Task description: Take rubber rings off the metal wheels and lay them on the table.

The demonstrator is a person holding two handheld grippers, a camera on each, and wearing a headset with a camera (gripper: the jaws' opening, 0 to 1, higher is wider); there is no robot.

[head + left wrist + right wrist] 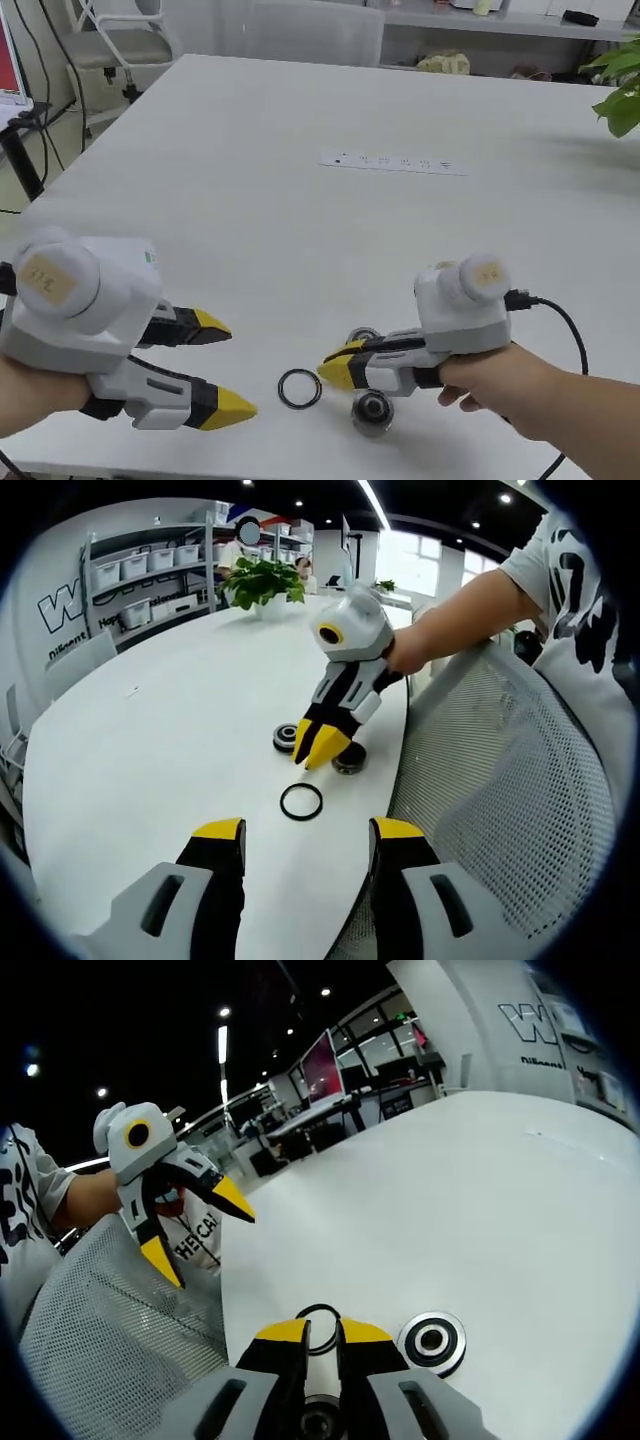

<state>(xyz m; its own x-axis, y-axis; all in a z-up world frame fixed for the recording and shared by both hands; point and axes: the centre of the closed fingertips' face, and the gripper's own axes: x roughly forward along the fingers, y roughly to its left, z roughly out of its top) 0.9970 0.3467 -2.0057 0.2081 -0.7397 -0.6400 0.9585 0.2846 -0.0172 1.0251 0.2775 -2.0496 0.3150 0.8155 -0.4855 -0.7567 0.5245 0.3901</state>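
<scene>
A black rubber ring [299,389] lies flat on the white table [300,200], near its front edge. Two metal wheels stand beside it, one [363,336] behind my right gripper [335,368] and one [372,410] in front of it. The right gripper's yellow tips hang just right of the ring, shut with nothing between them. Its own view has the ring [318,1316] past the tips [322,1332] and a wheel [432,1341] to the right. My left gripper [222,365] stands open left of the ring, its jaws [308,830] pointing at the ring [301,802].
A white power strip [393,162] lies mid-table. A green plant [620,90] stands at the far right edge and chairs [120,45] beyond the far side. A mesh chair back [500,780] is close to the table's near edge.
</scene>
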